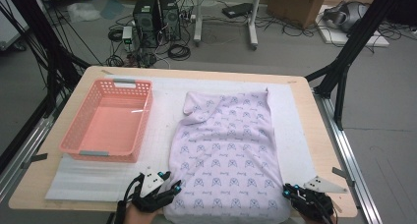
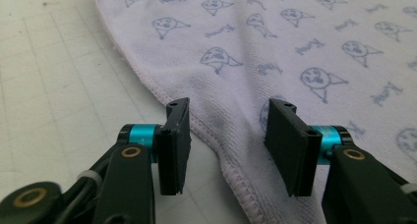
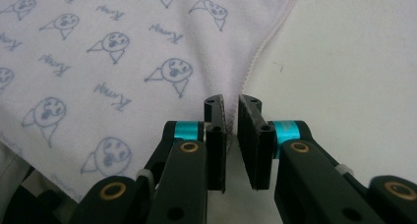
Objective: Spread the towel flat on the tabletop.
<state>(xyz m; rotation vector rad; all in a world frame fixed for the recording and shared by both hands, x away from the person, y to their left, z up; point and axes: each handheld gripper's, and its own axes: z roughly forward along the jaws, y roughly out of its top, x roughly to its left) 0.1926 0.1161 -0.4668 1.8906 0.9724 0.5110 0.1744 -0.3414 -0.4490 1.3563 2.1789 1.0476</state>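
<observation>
A pale lilac cloth (image 1: 226,145) printed with small blue faces lies spread on the white mat (image 1: 160,135), one far corner folded over. My left gripper (image 1: 173,181) is at the cloth's near left corner. In the left gripper view the cloth's (image 2: 295,47) hemmed edge runs on the mat between the wide-apart jaws of this open gripper (image 2: 227,106), and the pads do not touch it. My right gripper (image 1: 290,189) is at the near right corner. In the right gripper view its jaws (image 3: 231,102) stand almost together with the cloth's (image 3: 123,62) hem running into the narrow gap.
An empty pink plastic basket (image 1: 69,135) stands on the mat left of the cloth. The wooden table's (image 1: 319,150) bare strip runs along the right side. Beyond the far edge are computer towers, cables and black frame legs on the floor.
</observation>
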